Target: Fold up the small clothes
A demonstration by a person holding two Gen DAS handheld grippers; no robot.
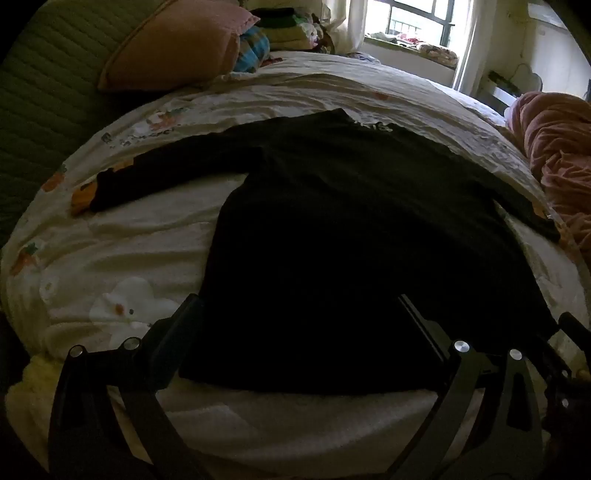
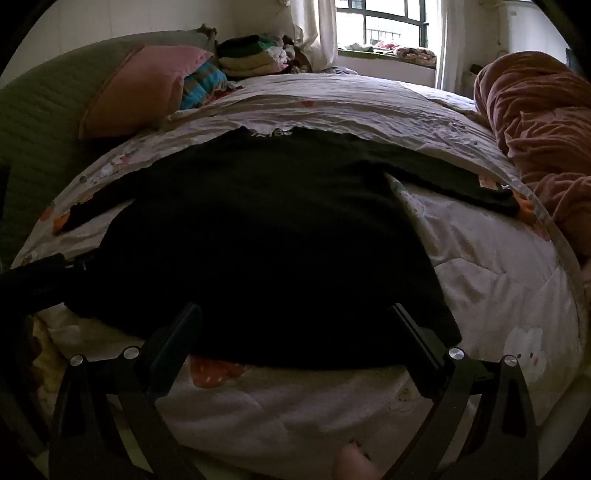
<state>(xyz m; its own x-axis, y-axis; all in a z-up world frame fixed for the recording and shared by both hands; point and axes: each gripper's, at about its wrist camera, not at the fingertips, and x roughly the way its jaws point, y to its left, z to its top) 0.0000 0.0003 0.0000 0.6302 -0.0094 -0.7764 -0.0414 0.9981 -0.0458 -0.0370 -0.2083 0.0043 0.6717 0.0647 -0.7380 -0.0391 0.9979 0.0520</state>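
Note:
A black long-sleeved top lies flat on the bed, both sleeves spread out, its hem toward me. My left gripper hovers open above the hem's left part, its fingers wide apart with nothing between them. In the right wrist view the same top fills the middle. My right gripper is open over the hem's right part, not touching the cloth. The left gripper's dark body shows at the left edge of that view, and the right gripper's body at the right edge of the left wrist view.
The bed has a pale printed cover. A pink pillow and a pile of folded clothes sit at the far left. A rust-coloured blanket is heaped at the right. A window is behind. A bare foot shows below.

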